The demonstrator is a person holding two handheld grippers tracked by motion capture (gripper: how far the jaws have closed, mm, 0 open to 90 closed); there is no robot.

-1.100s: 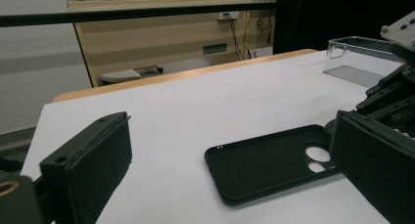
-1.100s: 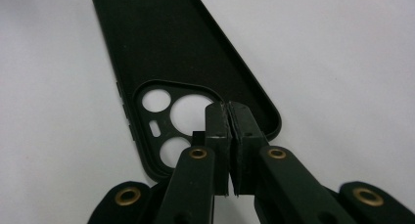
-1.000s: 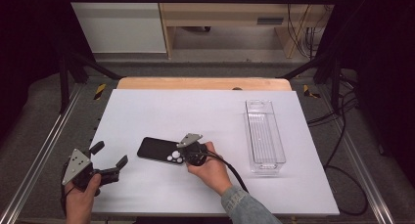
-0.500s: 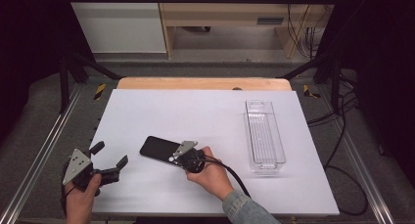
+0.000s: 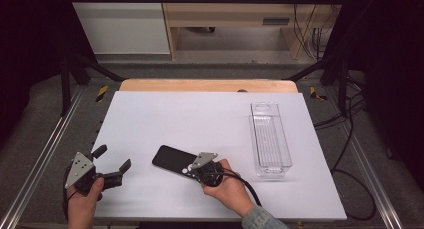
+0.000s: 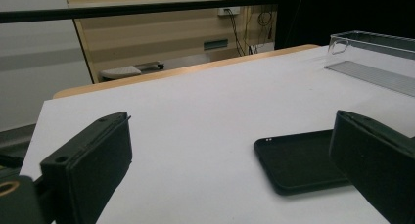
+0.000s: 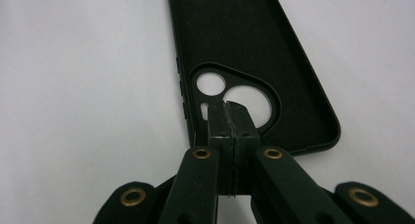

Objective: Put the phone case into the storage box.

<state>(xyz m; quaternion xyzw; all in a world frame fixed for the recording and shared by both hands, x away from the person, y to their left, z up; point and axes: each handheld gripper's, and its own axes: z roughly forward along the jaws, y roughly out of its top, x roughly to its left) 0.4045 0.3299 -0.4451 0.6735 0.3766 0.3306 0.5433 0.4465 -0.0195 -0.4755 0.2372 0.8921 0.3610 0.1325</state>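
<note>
Near the front edge of the white counter [image 5: 210, 114], the flat black soft phone case [image 5: 172, 159] lies with its camera cut-out end under the right gripper [image 5: 196, 170]. From the right gripper view the jaws look pressed fully together, their tips resting at the edge of the cut-out in the phone case [image 7: 244, 48], and I cannot tell if a thin piece of the rim is pinched between them or if they only touch it. This is the main risk, I think: such a grip on a thin soft edge is weak, so the case may slip out when it is lifted, or it may bend and drag on the counter. If the jaws only push on it, the case can slide away toward the left. The left gripper [image 5: 112, 161] rests low at the left front corner with its jaws wide apart and nothing between them, well apart from the case. The long clear plastic tray [image 5: 270, 139] stands empty on the right side; a careless swing could knock it
</note>
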